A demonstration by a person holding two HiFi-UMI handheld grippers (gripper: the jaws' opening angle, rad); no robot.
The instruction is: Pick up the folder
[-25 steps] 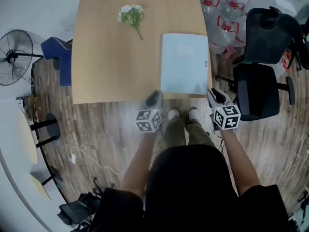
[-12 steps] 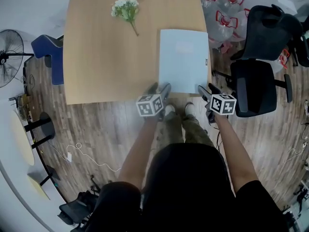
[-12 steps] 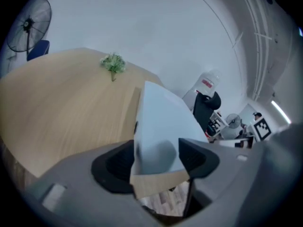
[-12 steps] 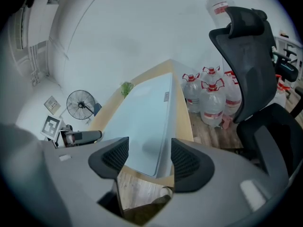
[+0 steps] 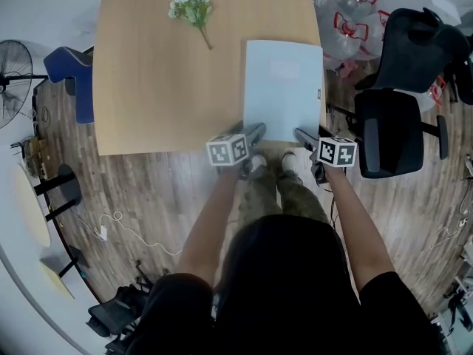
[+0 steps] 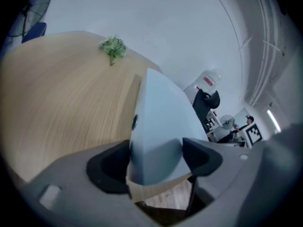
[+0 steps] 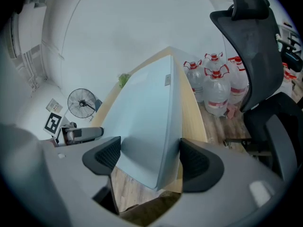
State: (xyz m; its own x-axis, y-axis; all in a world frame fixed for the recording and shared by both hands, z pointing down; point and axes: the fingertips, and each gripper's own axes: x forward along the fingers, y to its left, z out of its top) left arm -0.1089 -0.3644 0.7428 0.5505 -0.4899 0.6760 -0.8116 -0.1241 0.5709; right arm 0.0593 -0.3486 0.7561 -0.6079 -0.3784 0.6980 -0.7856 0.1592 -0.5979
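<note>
Both grippers now sit lower, at the near edge of the folder (image 5: 283,87). The left gripper (image 5: 257,130) and right gripper (image 5: 301,135) have their jaws opening, each straddling one corner without gripping it, ready for a level lift.

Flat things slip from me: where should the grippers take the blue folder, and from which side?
Take the folder at its two near corners, from the front of the table. It lies flat, and that edge seems to jut past the wood, leaving room for a jaw underneath. Left gripper and right gripper jaws are opening around those corners.
</note>
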